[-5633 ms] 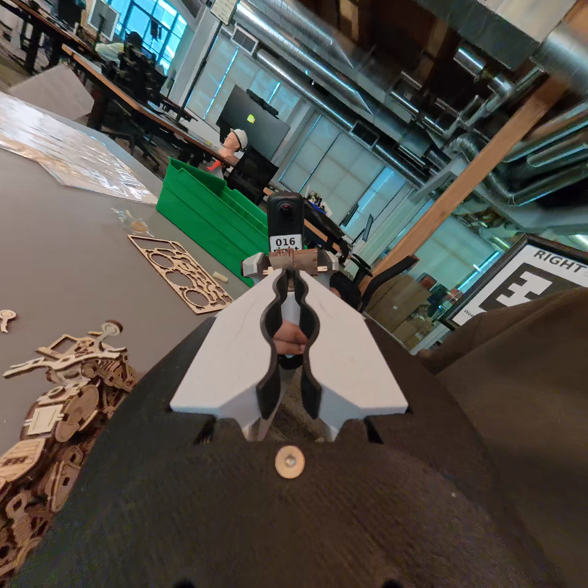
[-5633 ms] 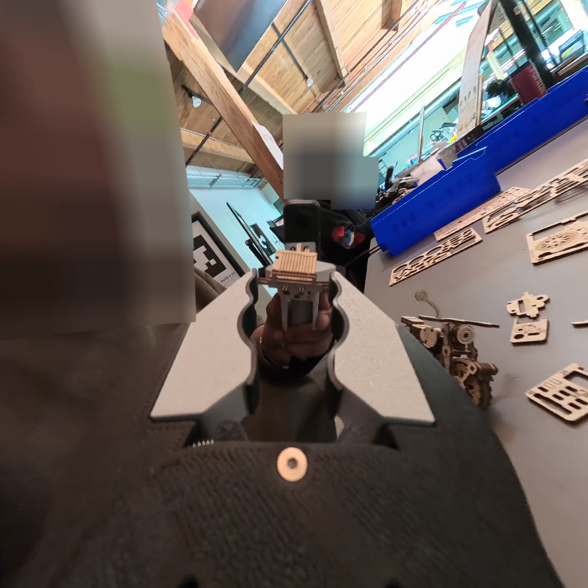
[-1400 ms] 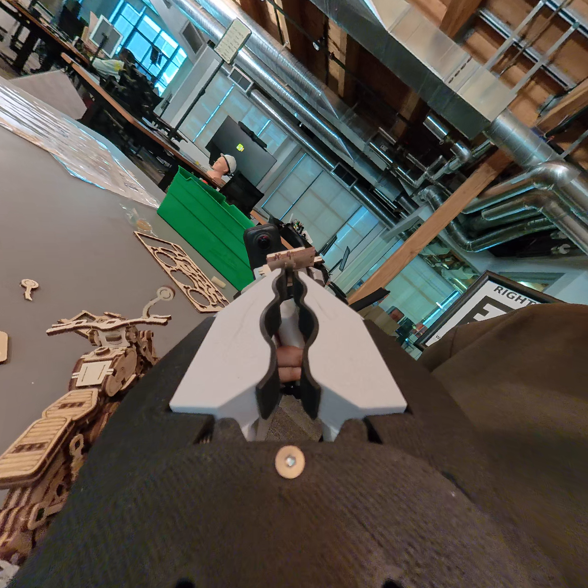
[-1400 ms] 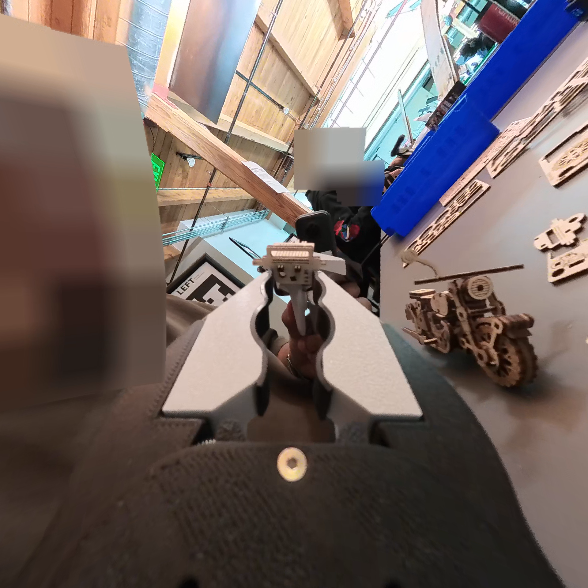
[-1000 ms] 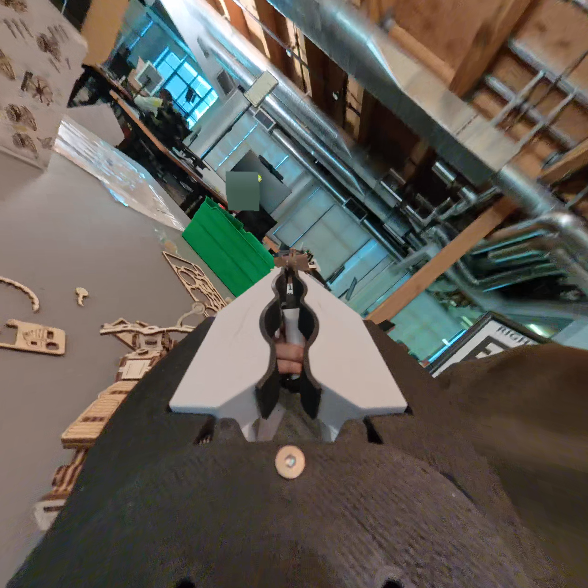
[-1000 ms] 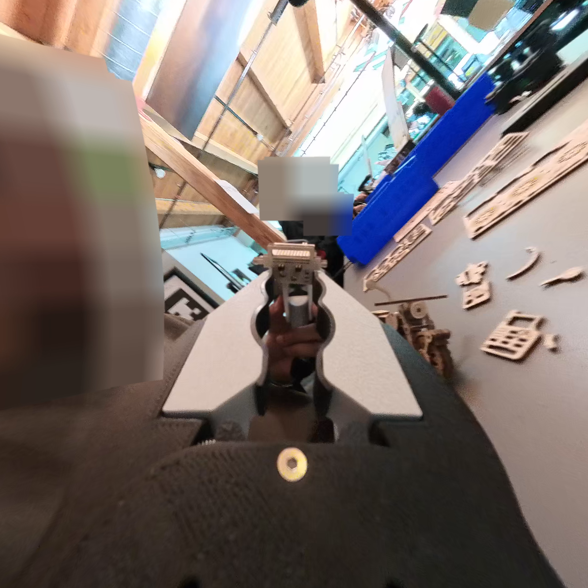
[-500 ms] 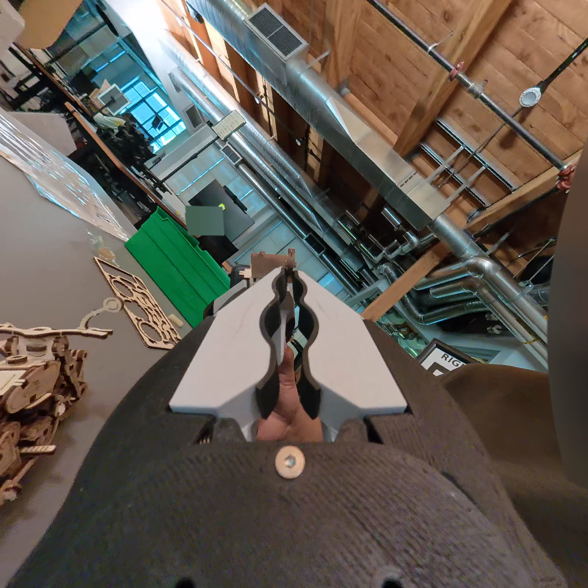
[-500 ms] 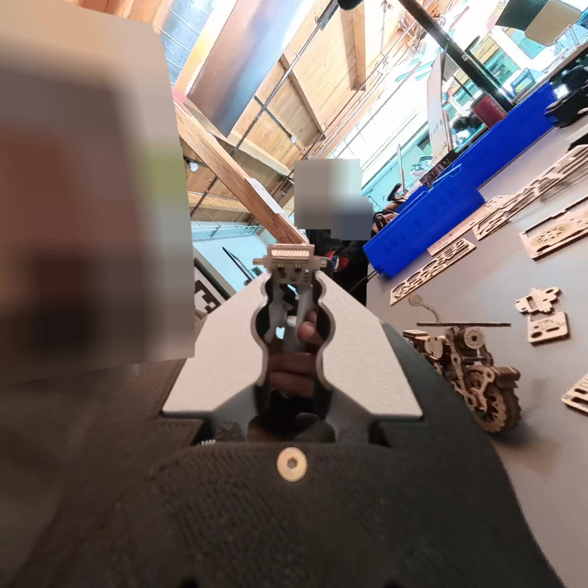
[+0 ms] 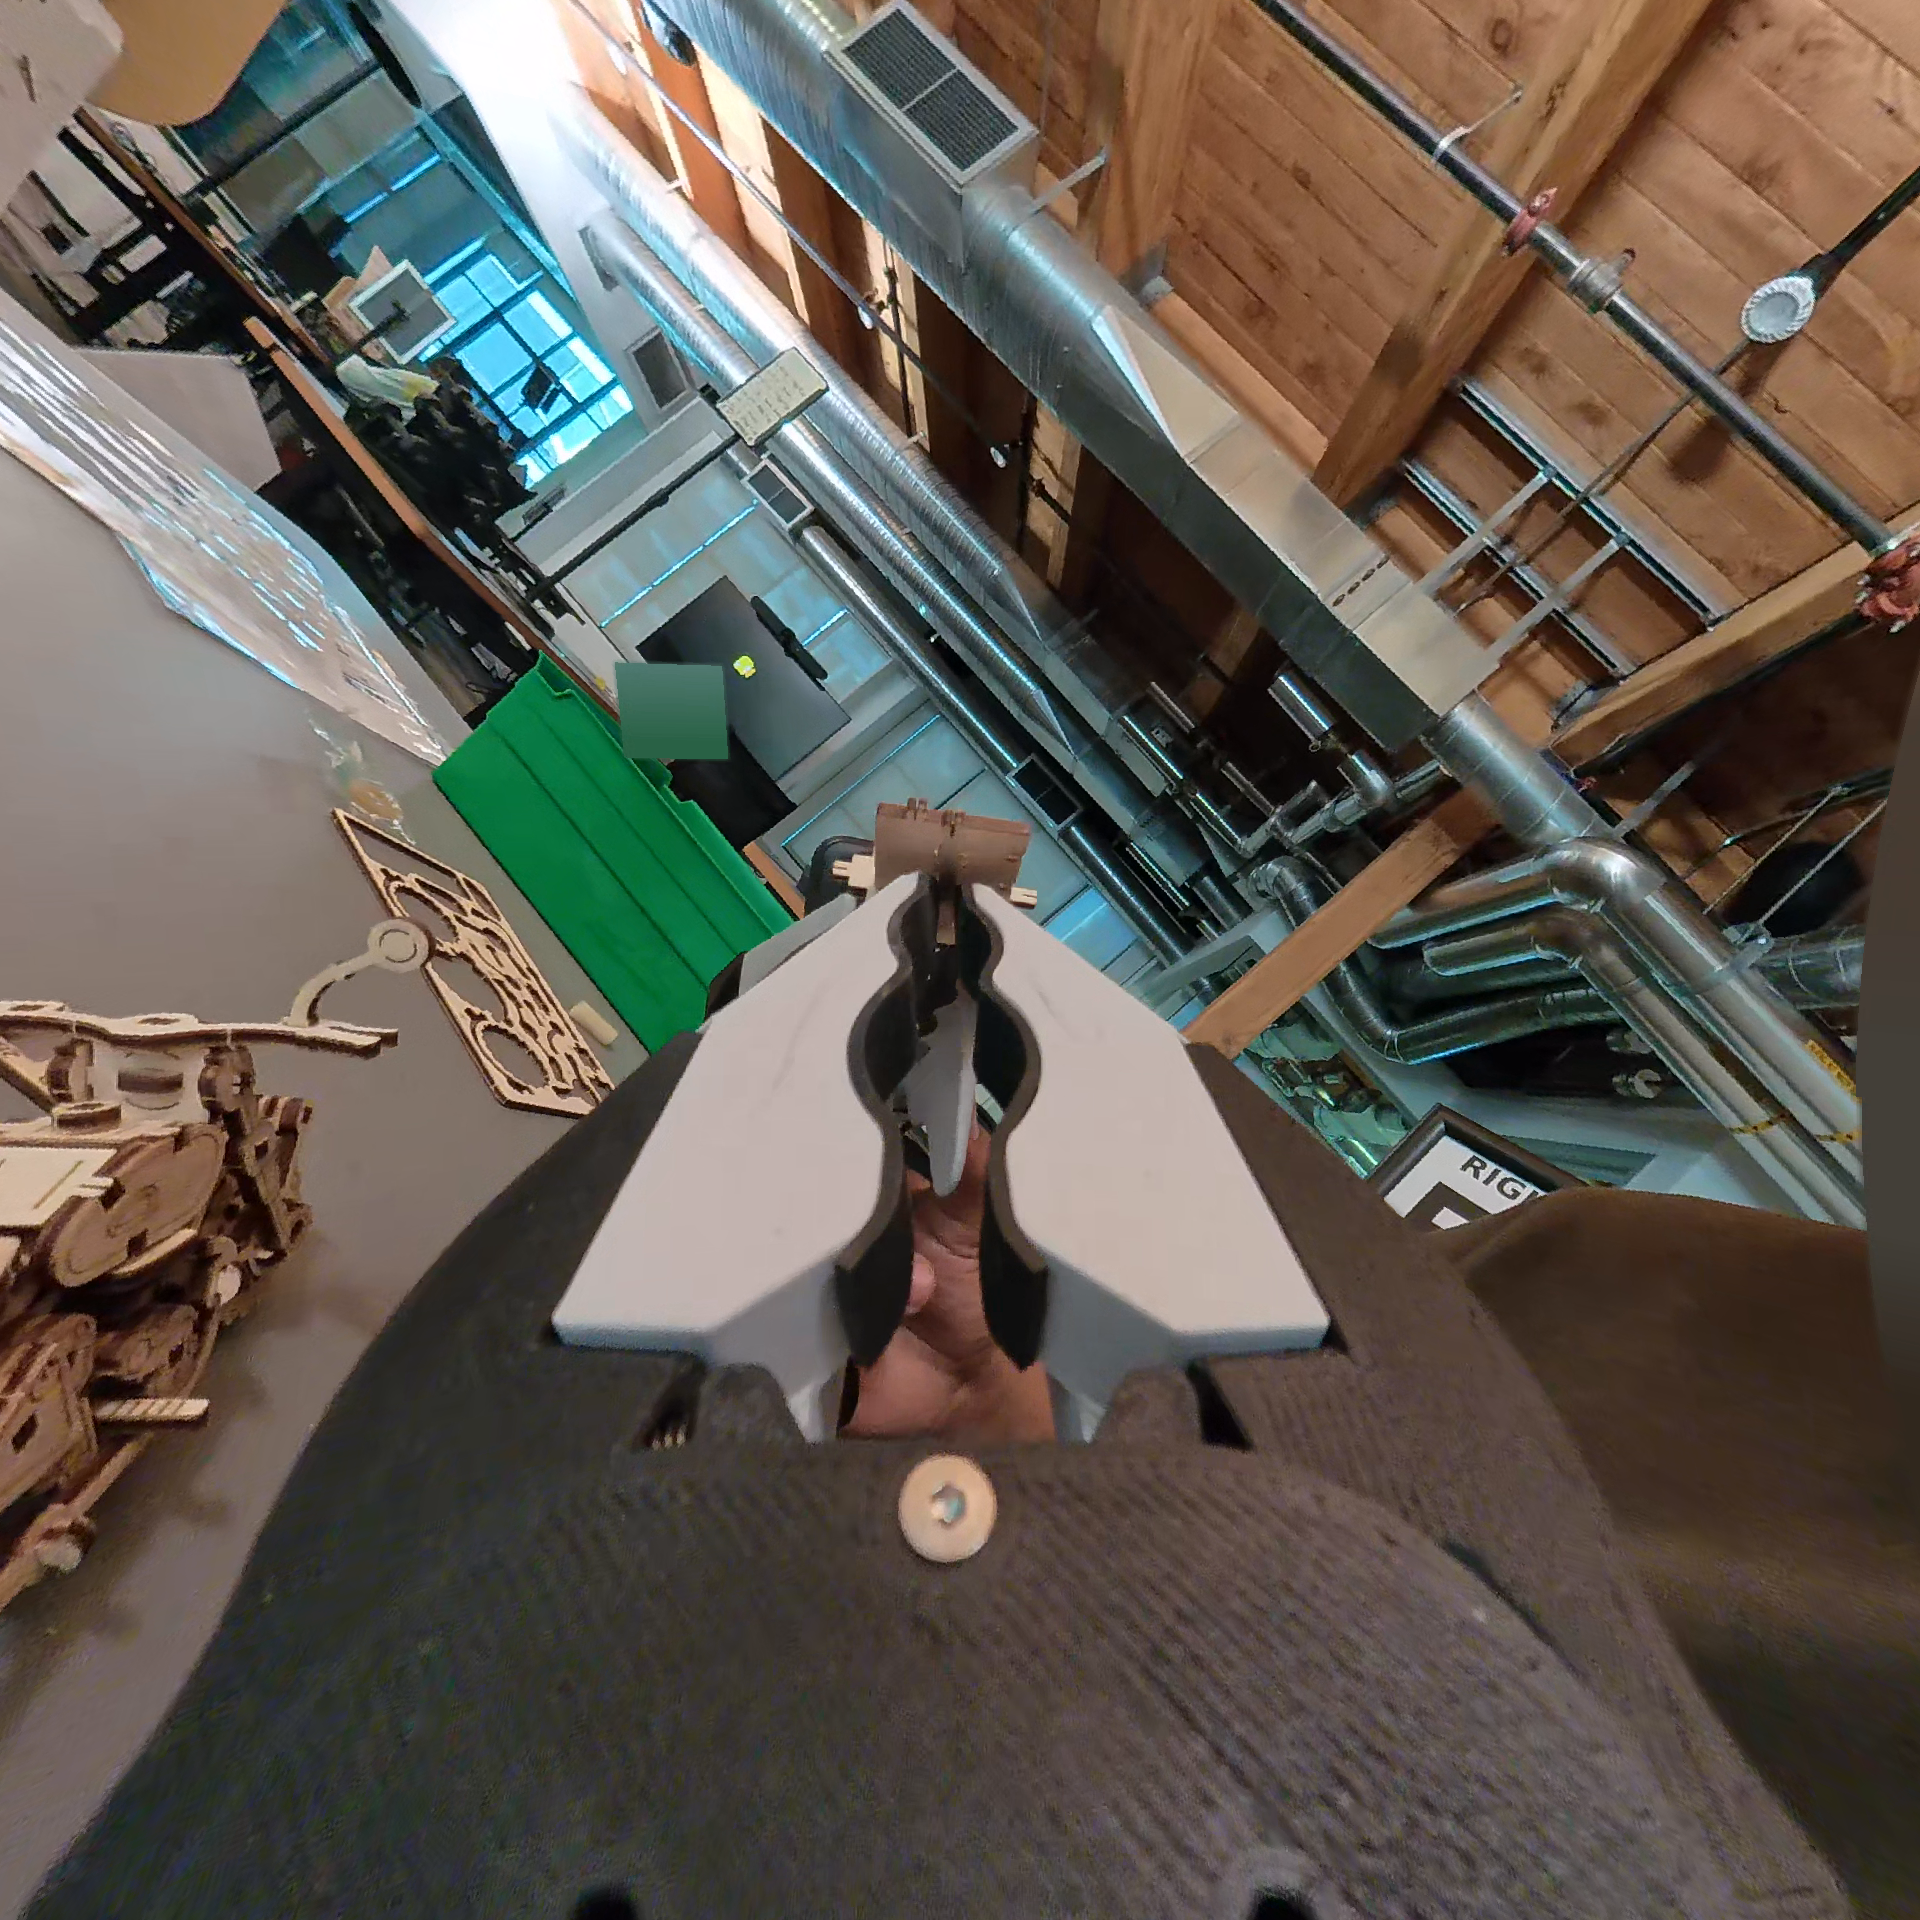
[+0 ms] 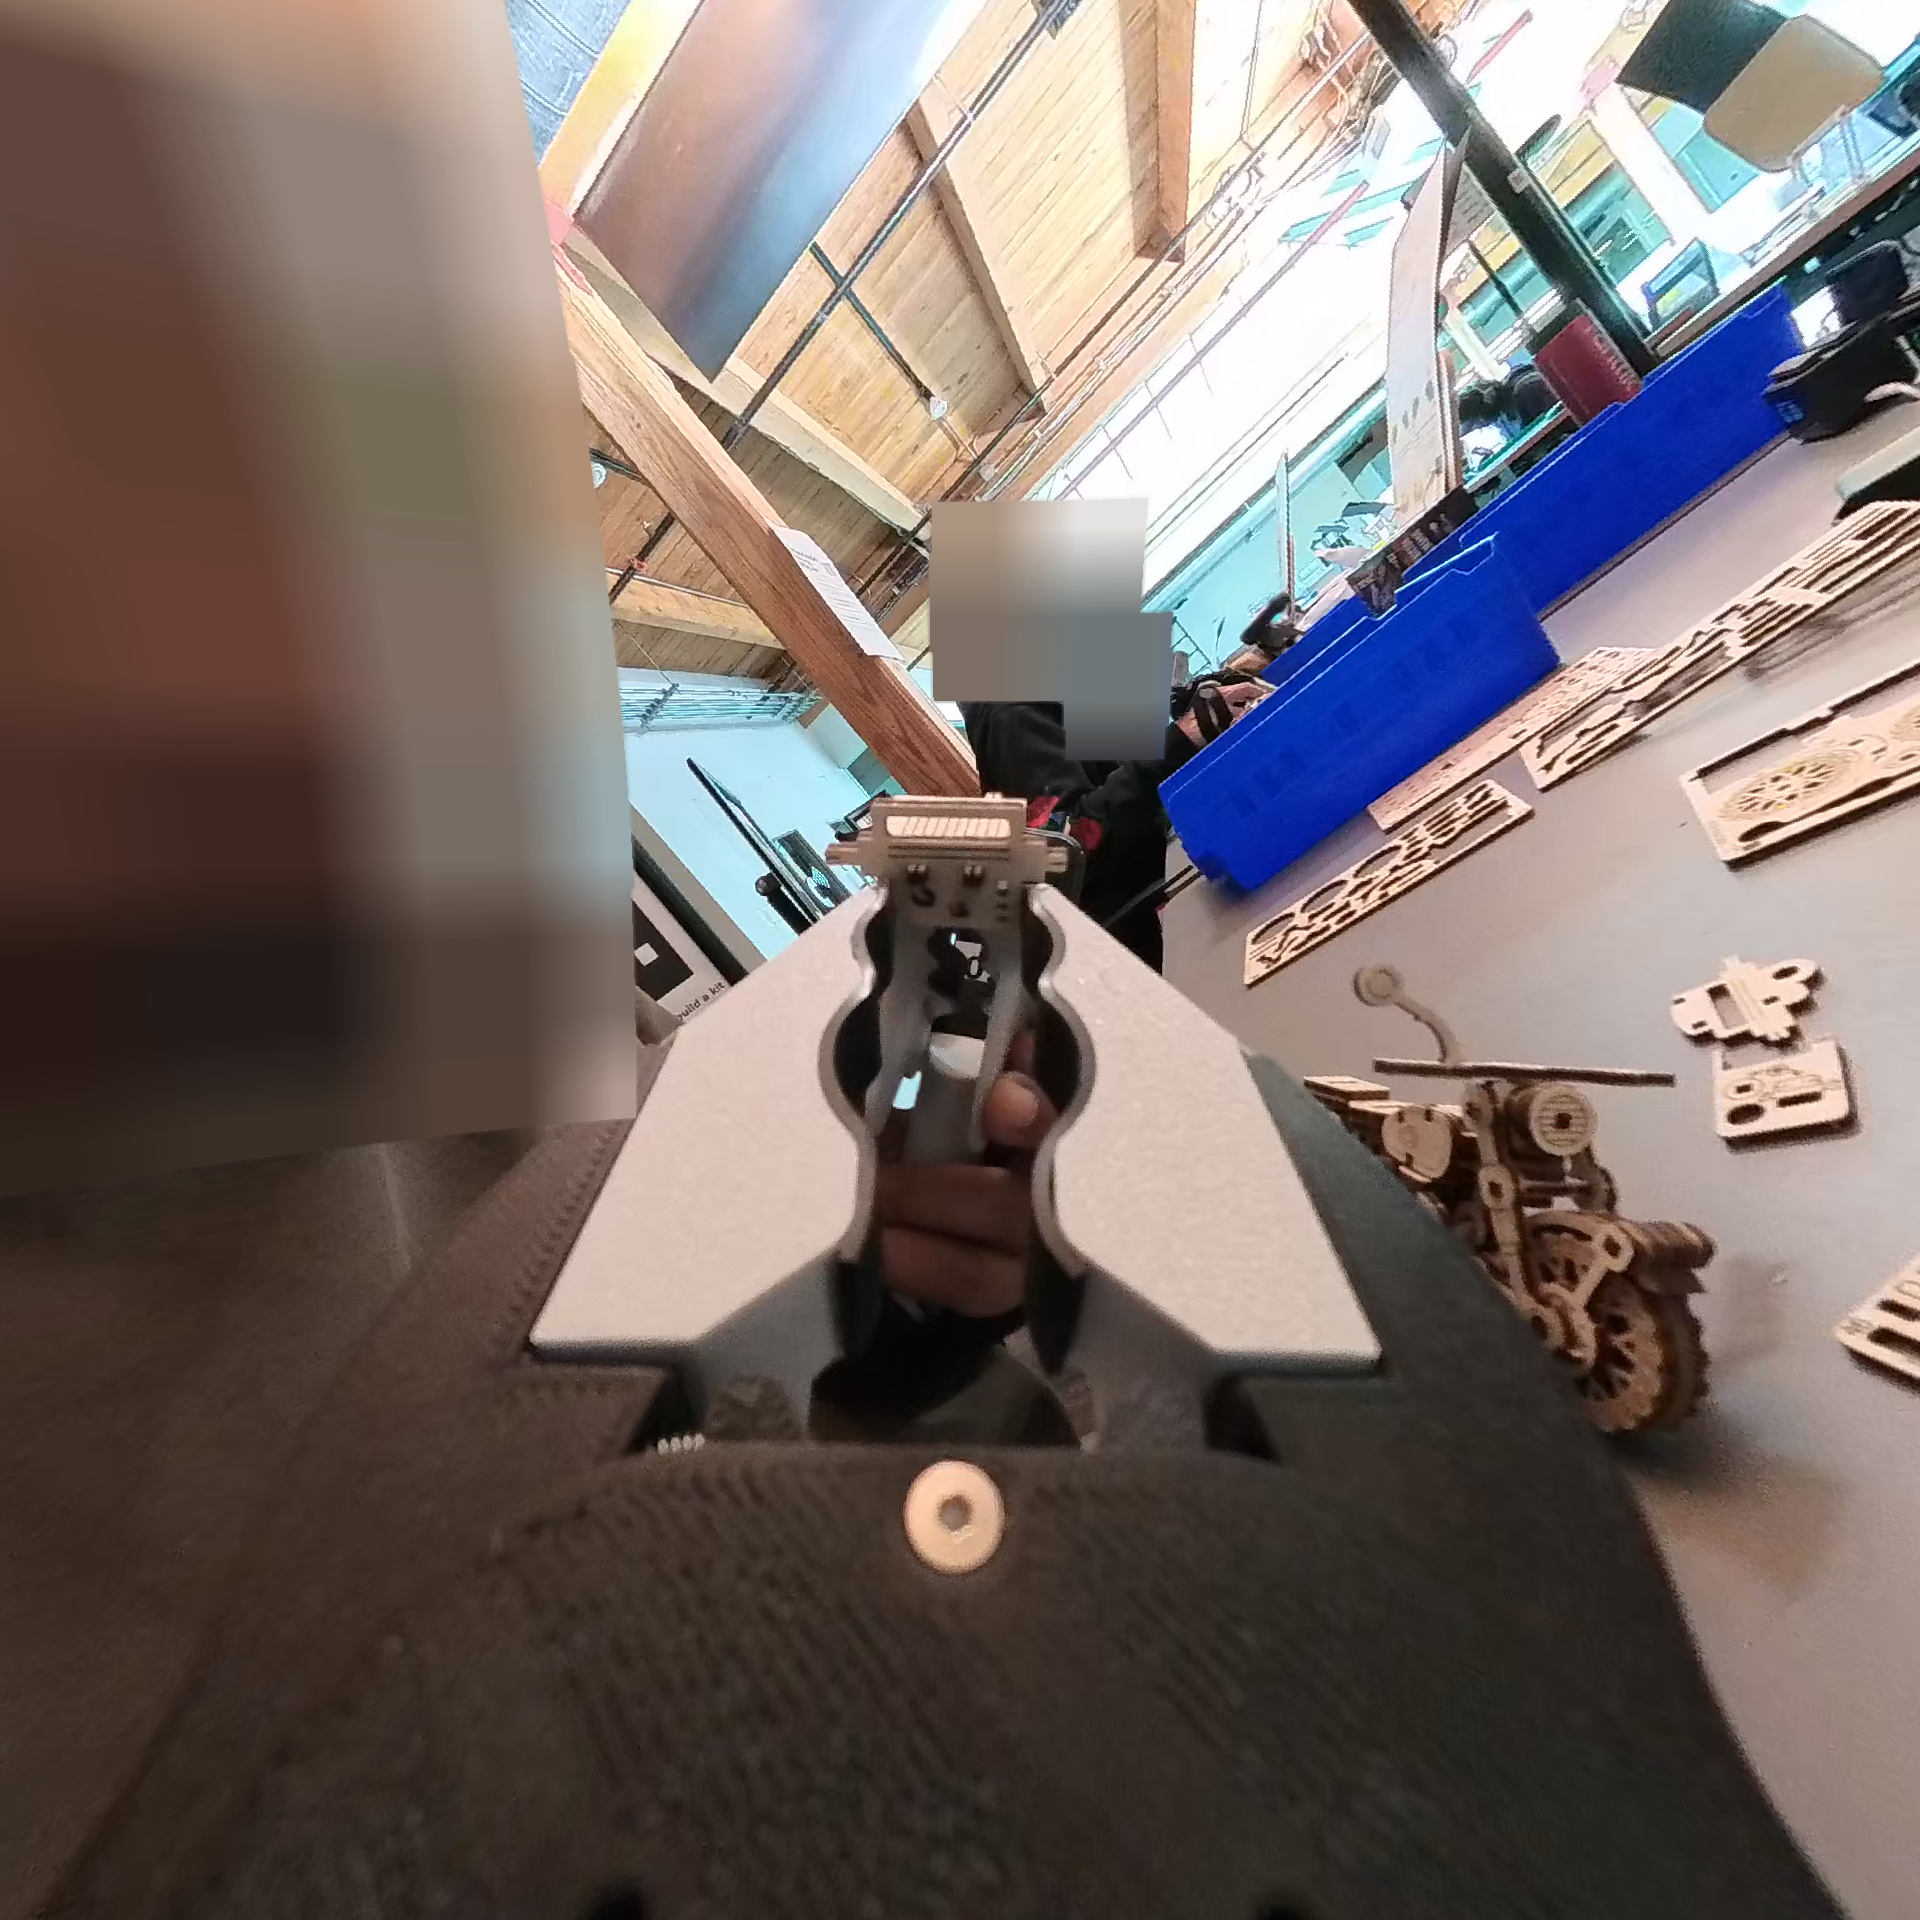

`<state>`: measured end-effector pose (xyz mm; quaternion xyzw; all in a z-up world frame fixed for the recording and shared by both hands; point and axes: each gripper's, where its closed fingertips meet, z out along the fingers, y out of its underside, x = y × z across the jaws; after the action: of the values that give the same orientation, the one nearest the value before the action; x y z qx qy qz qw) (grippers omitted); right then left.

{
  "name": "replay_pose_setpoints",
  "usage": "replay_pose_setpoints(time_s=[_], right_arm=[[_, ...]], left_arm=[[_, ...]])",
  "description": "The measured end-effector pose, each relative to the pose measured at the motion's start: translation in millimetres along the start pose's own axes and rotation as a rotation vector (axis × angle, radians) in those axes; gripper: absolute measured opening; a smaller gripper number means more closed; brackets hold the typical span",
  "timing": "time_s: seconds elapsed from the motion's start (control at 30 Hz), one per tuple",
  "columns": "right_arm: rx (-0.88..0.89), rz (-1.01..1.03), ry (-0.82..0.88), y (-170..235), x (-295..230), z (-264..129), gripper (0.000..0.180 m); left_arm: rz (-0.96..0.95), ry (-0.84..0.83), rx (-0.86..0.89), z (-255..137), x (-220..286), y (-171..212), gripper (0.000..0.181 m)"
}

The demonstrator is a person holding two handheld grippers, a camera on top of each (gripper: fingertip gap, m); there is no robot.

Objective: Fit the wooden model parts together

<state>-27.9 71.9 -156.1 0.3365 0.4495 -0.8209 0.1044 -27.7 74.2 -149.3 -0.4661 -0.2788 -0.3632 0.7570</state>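
Both claws now tilt higher toward the ceiling than before. Left claw (image 9: pixel 940 894) is nearly closed, pinching a small wooden part (image 9: pixel 951 840); right claw (image 10: pixel 951 904) clamps the same part (image 10: pixel 948 847). Wooden motorcycle (image 10: pixel 1527 1195) stands on the worktop (image 10: pixel 1662 935).

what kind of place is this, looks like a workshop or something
Probably an open workshop or maker space: exposed metal ducts under a timber ceiling, storage bins on a grey table, and laser-cut wooden sheets beside a wooden motorcycle model.
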Motion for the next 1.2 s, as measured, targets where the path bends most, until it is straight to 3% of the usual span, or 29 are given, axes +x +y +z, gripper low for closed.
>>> replay_pose_setpoints(time_s=[0.43, 0.73, 1.2], right_arm=[[0.006, 0.055, -0.017, 1.2, 1.8, 0.0, 0.024], [-0.005, 0.079, -0.016, 3.0, 4.0, -0.4, 0.024], [-0.077, 0.008, 0.045, 7.5, 9.9, -4.7, 0.023]], left_arm=[[-0.010, 0.023, -0.017, 0.1, -0.1, 1.1, 0.001], [0.092, -0.013, -0.048, -0.1, -2.1, 1.7, 0.000], [-0.006, -0.042, -0.136, -0.1, -9.8, 9.0, 0.001]])
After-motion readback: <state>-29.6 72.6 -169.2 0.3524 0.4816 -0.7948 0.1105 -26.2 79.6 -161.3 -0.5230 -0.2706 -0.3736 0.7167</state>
